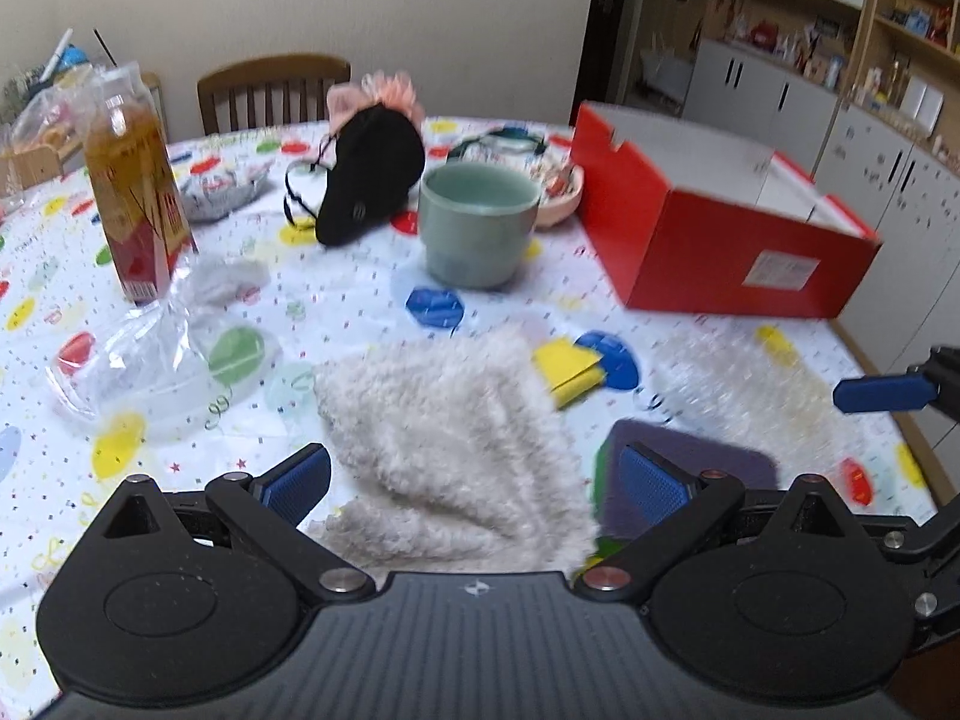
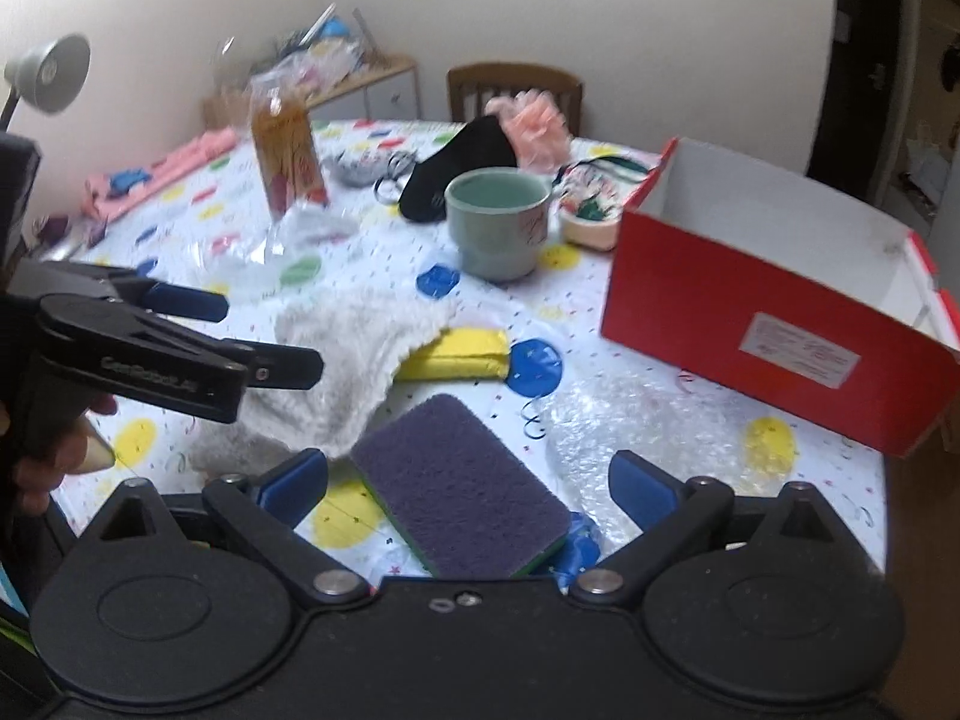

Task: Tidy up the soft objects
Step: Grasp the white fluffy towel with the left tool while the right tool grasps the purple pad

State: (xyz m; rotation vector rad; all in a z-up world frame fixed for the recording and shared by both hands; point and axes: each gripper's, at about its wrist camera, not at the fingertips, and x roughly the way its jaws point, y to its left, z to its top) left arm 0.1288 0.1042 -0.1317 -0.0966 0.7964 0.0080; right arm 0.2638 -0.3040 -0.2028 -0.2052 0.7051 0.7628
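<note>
A fluffy white cloth point(image 1: 450, 450) lies on the dotted tablecloth, between the open fingers of my left gripper point(image 1: 477, 480); it also shows in the right wrist view point(image 2: 342, 354). A purple sponge with a green base point(image 2: 462, 486) lies flat between the open fingers of my right gripper point(image 2: 468, 486); its corner shows in the left wrist view point(image 1: 690, 450). A yellow sponge point(image 2: 456, 354) sticks out from under the cloth. Bubble wrap point(image 2: 636, 426) lies to the right. The open red box point(image 2: 774, 306) stands at the right. My left gripper point(image 2: 258, 336) shows from the side over the cloth.
A green mug point(image 2: 498, 222), a black slipper point(image 2: 456, 168), a pink pouf point(image 2: 534, 120), a tall wrapped bottle point(image 2: 288, 150), a small patterned bowl point(image 2: 591, 210) and clear plastic wrap point(image 1: 138, 360) are further back. A wooden chair point(image 1: 270, 90) stands behind the table.
</note>
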